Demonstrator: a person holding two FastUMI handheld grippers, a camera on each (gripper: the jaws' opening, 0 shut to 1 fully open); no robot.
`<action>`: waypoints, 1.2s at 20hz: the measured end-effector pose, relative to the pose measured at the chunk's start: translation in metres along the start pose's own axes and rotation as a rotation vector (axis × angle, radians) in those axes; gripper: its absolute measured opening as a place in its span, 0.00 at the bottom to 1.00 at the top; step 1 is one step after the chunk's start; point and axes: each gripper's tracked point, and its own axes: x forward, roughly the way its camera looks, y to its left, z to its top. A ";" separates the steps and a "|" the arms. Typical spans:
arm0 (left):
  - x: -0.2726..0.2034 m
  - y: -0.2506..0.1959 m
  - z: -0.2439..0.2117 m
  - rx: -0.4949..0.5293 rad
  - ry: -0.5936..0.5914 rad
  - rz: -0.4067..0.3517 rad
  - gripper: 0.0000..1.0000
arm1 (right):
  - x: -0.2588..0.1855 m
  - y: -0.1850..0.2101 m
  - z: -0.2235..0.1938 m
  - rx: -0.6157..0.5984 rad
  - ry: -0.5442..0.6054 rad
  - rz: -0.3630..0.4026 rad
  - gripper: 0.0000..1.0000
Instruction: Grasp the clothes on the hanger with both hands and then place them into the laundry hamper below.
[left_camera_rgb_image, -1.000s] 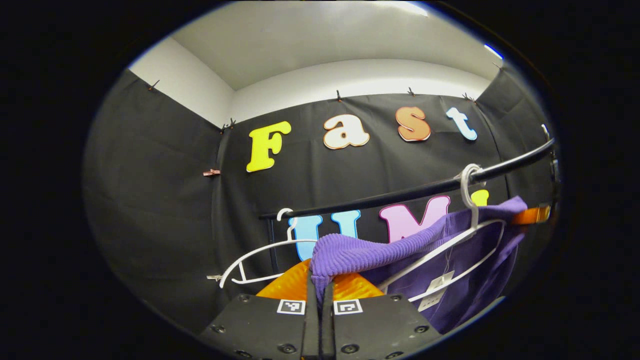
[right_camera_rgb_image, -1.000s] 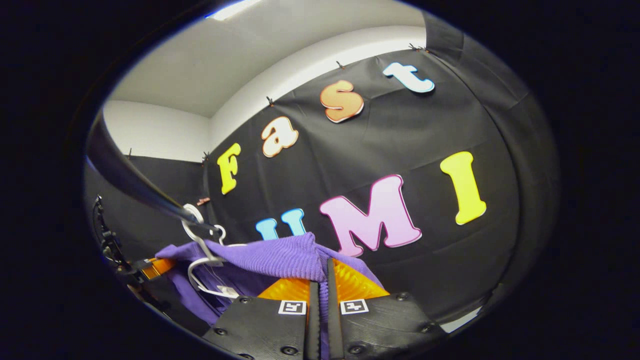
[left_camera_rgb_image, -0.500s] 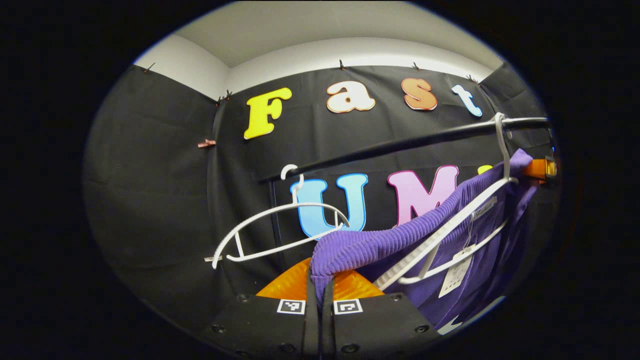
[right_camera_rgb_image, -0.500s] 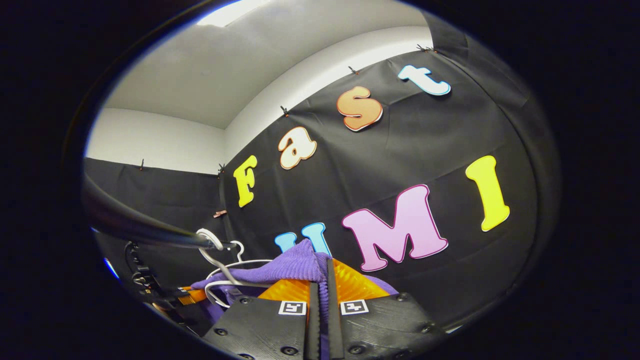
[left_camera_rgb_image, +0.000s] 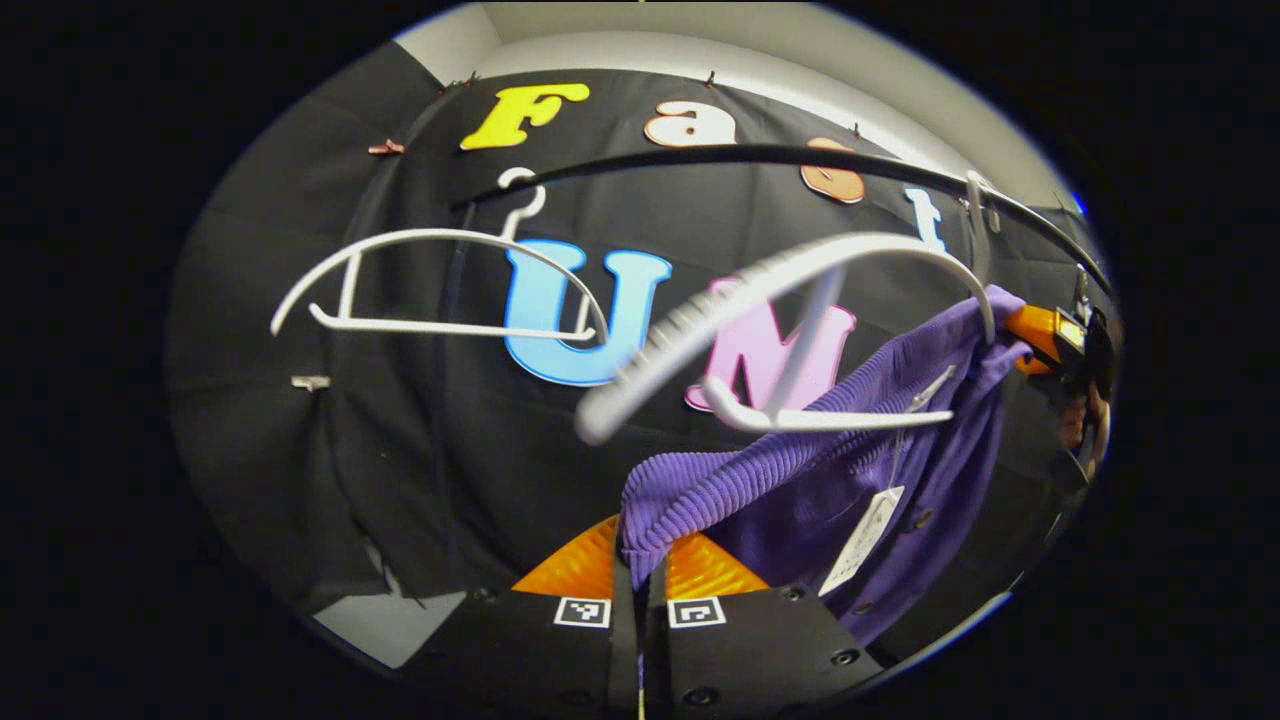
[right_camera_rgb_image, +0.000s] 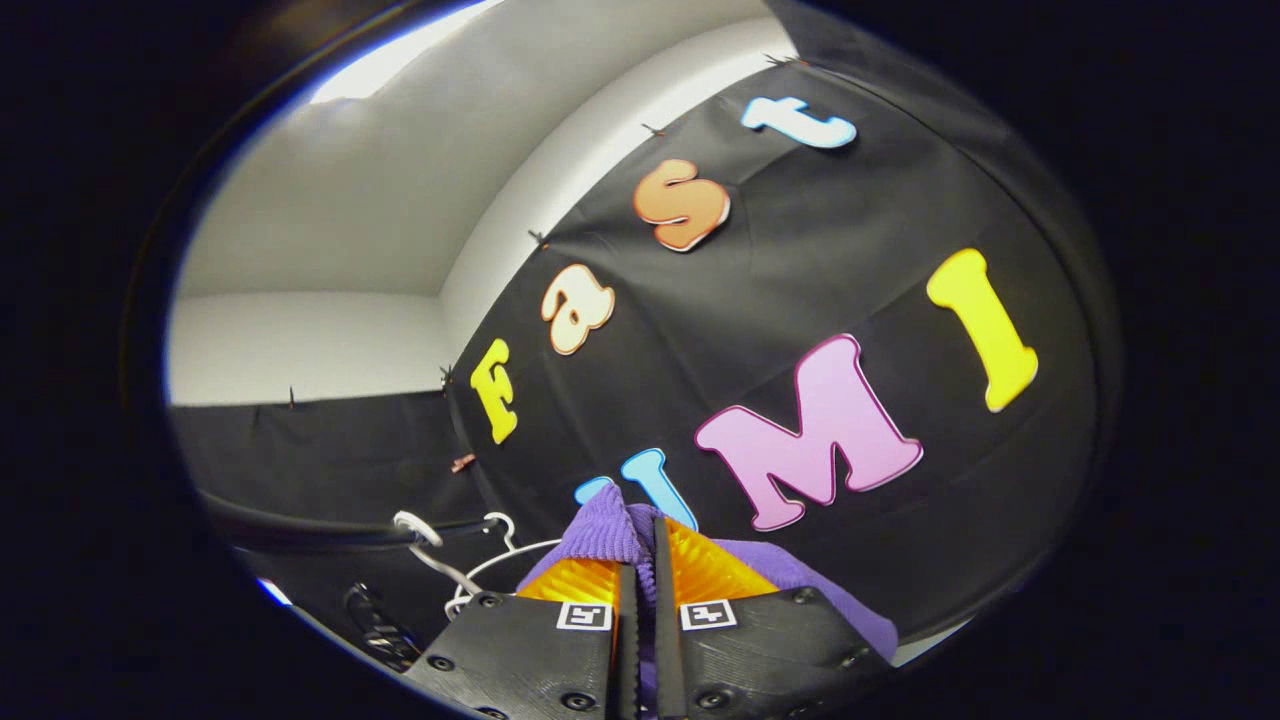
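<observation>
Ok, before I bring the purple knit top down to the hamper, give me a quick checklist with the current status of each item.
1. Left gripper shut on the purple ribbed knit top: ok.
2. Right gripper shut on the same top: ok.
3. Left shoulder off the white plastic hanger: ok, that arm is bare.
4. Right shoulder off the hanger: cannot tell; cloth lies near the hanger's far end.
5. Hanger hooked on the black rail: ok.
6. Hamper position below: cannot tell.

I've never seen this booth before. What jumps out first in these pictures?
A purple knitted top stretches between both tongs: the left tongs pinch one end, the right tongs the other. Above it, in the left gripper view, a white hanger swings bare from a black rail.
</observation>
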 end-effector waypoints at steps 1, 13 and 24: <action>0.000 -0.013 -0.009 0.002 0.013 -0.026 0.07 | -0.003 -0.015 0.003 0.036 -0.004 -0.024 0.14; -0.013 -0.085 -0.079 -0.015 0.204 -0.162 0.07 | -0.046 -0.157 -0.097 0.026 0.285 -0.369 0.11; -0.048 -0.099 -0.136 -0.105 0.355 -0.171 0.07 | -0.145 -0.084 -0.269 0.103 0.737 -0.263 0.11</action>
